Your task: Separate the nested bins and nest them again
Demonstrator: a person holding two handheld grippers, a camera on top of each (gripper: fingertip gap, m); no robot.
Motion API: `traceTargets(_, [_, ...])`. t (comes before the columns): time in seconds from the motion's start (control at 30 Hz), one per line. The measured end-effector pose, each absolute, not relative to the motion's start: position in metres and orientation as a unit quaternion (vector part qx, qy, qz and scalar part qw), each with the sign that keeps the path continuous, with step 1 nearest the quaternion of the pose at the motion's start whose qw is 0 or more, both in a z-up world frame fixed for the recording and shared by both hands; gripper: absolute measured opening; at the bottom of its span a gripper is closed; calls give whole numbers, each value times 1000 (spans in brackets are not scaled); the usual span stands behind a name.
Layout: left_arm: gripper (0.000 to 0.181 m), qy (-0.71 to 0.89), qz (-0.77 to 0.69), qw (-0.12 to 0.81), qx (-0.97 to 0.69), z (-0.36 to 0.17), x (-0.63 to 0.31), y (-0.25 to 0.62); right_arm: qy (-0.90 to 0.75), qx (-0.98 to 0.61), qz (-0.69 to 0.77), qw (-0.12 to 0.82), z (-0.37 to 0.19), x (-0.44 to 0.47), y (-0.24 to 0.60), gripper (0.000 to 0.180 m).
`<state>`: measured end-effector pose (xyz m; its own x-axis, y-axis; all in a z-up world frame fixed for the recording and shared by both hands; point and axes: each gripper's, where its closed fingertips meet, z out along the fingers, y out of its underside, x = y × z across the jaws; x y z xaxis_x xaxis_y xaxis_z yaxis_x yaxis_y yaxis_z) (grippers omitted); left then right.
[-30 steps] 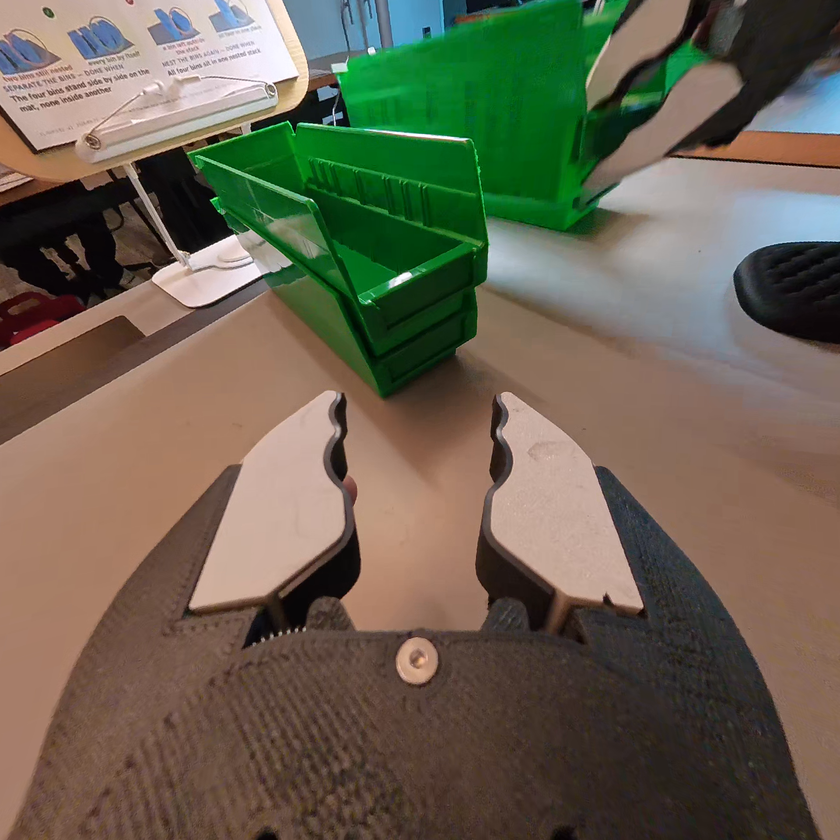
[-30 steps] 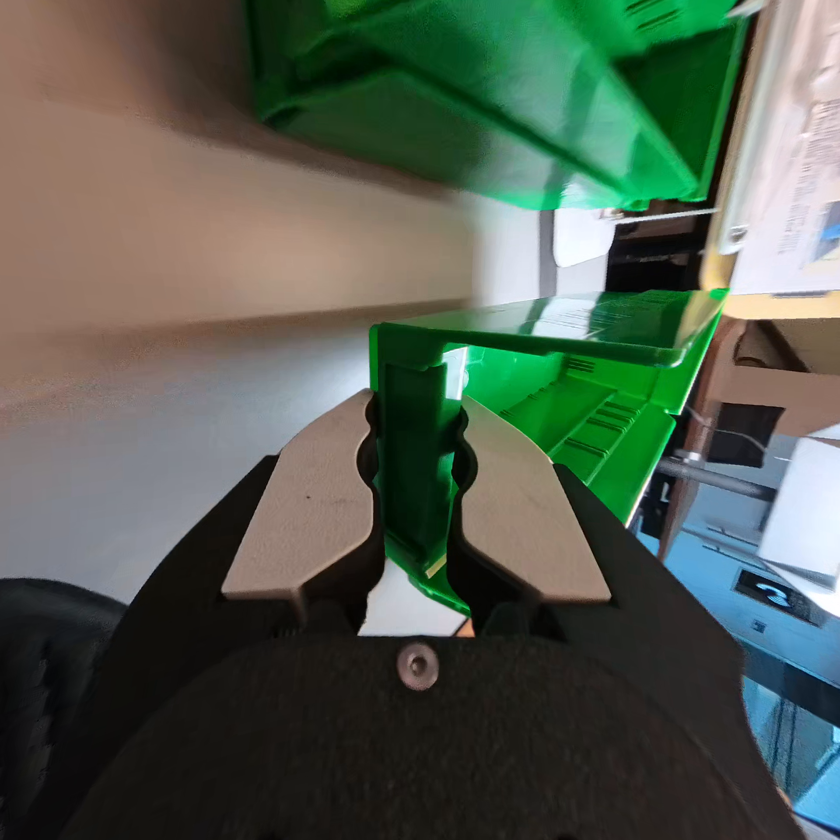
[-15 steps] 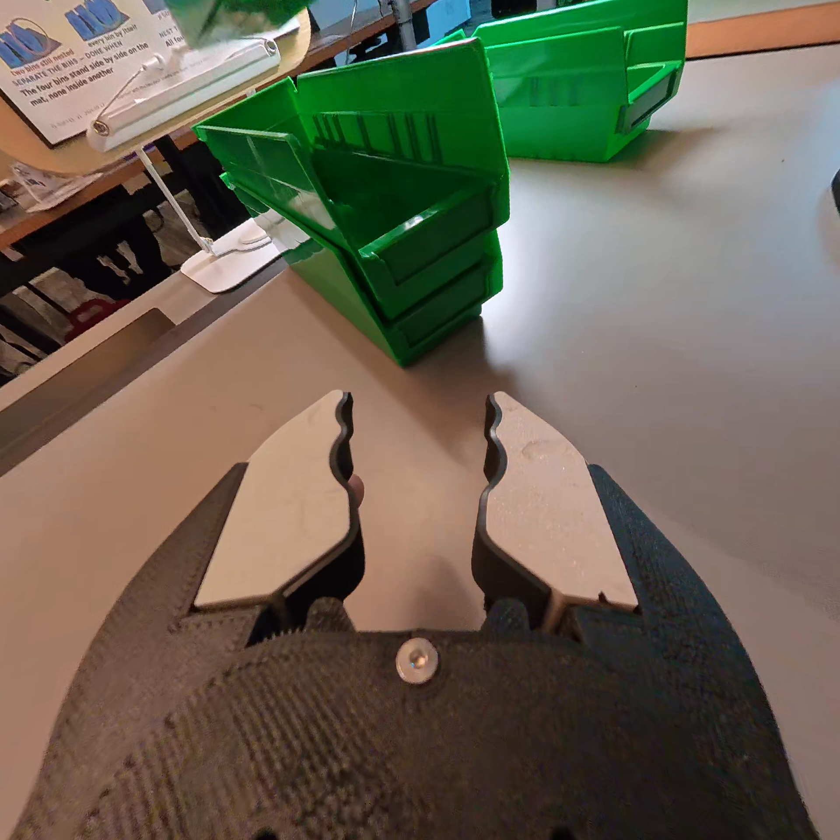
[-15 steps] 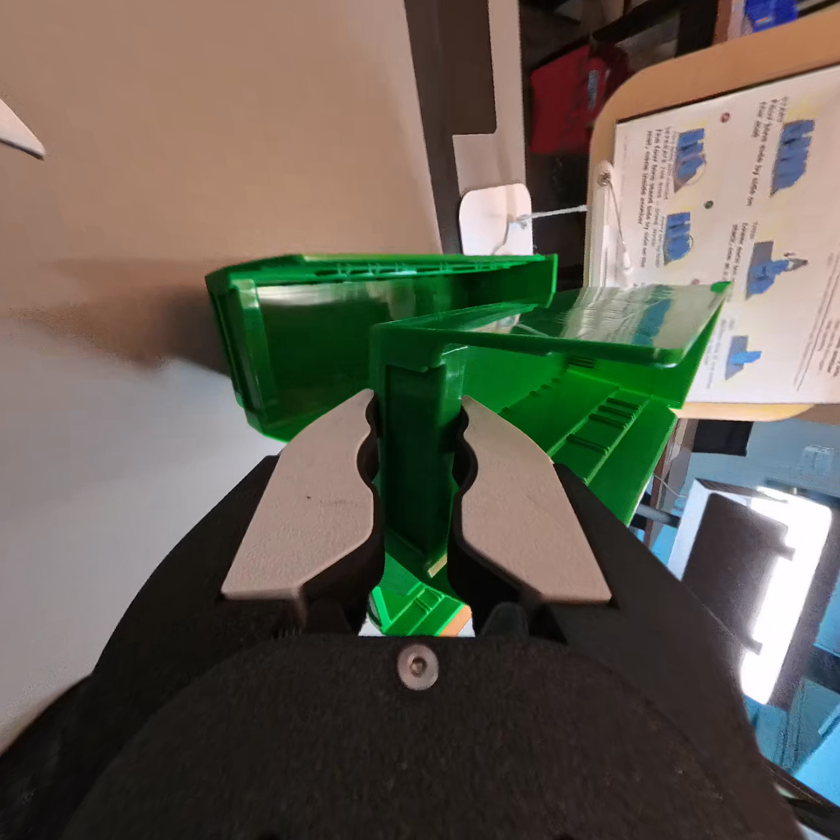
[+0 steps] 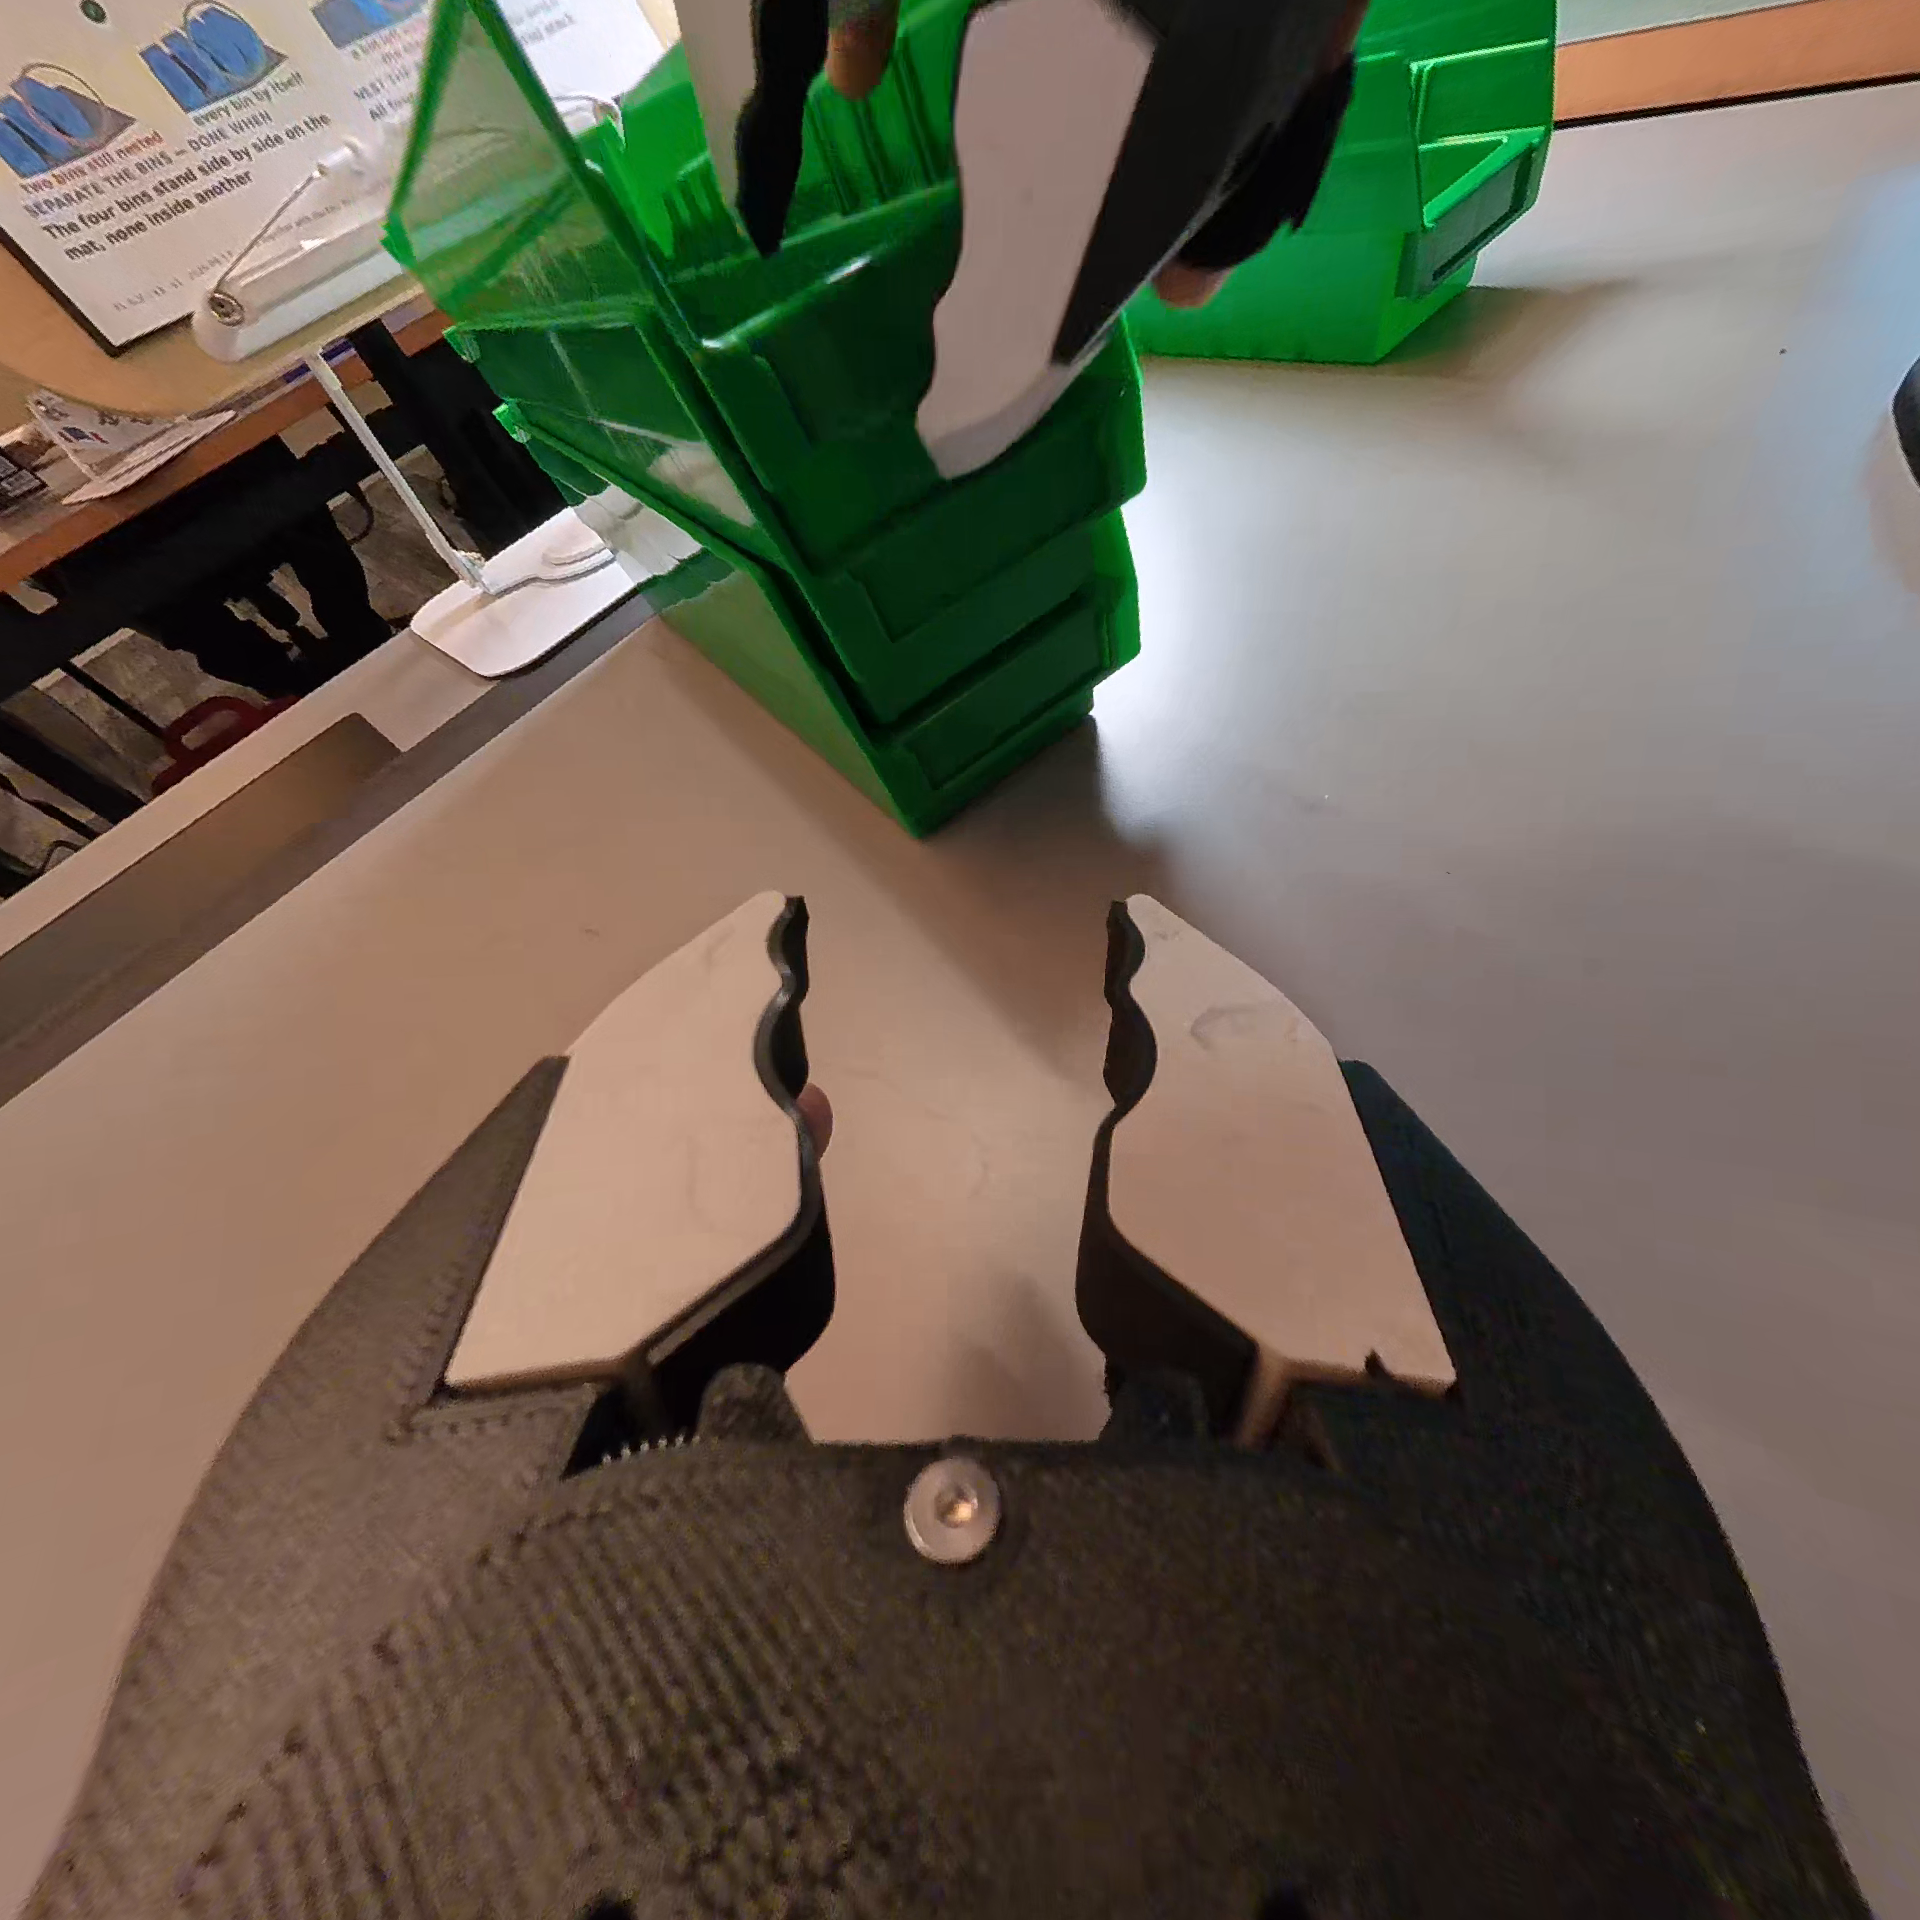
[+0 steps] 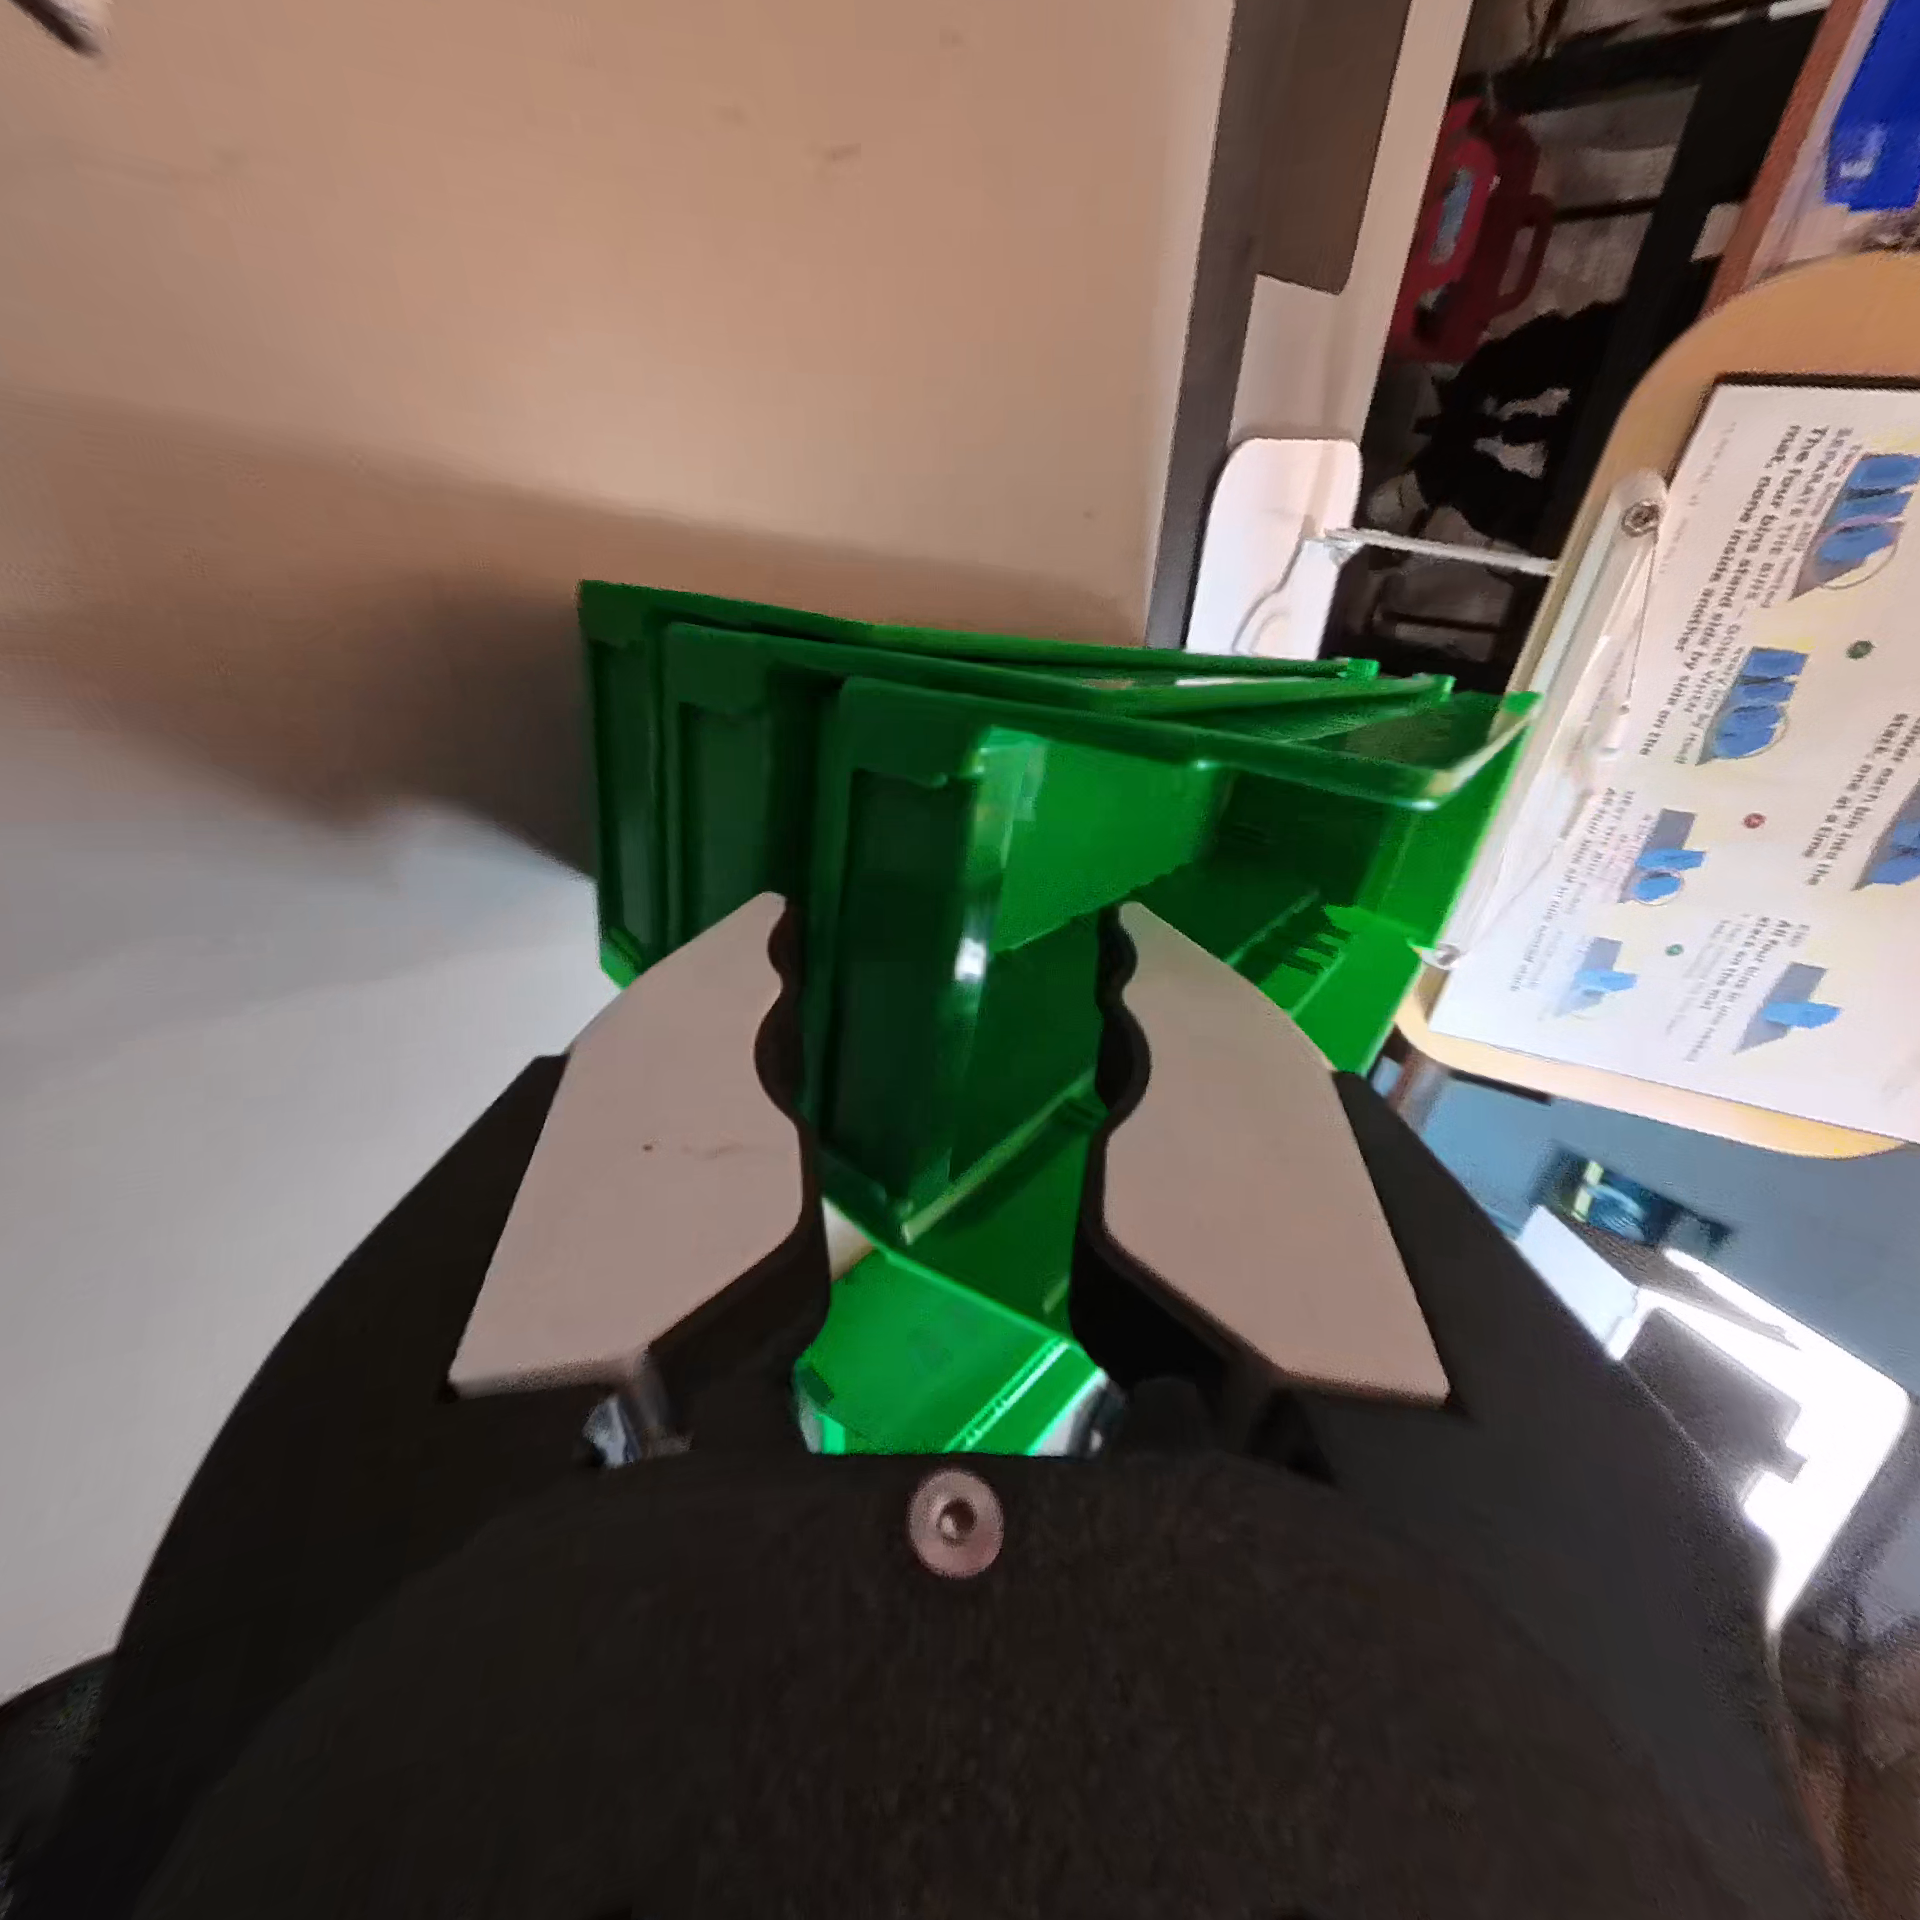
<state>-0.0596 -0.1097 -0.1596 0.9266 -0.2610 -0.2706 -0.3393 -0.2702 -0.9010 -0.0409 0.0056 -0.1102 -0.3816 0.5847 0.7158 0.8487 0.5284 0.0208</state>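
The right gripper (image 6: 951, 1039) has its jaws spread around the front wall of the top bin (image 6: 1049, 935), which sits in the stack (image 5: 935, 582) of green bins near the desk's (image 5: 1455, 831) far left edge. The left gripper (image 5: 956, 1029) hangs over bare desk just short of the stack, jaws spread and empty. Another bin (image 5: 1455, 208) stands apart, toward the far edge.

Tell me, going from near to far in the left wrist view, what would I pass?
Left gripper → bare table → stack of nested green bins with the right gripper at its top → separate green bin behind.
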Motion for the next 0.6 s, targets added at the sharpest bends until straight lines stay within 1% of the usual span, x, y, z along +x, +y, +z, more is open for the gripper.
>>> traceTargets(0.1, [55, 190, 31, 570, -799, -162, -58, -109, -819, -450, -134, 330, -100, -36, -15, 57])
traceTargets(0.23, [55, 191, 30, 567, -801, -164, -57, -109, -823, -444, -93, 341, -91, -28, -24, 58])
traceTargets(0.4, [55, 192, 29, 565, -802, -166, -56, -108, -821, -393, -148, 387, -118, -28, -12, 64])
traceTargets(0.5, [55, 192, 28, 562, -804, -168, -56, -108, -811, -349, -207, 421, -125, -29, 4, 61])
traceTargets(0.6, [55, 191, 27, 562, -804, -169, -56, -109, -812, -343, -205, 426, -124, -21, 9, 58])
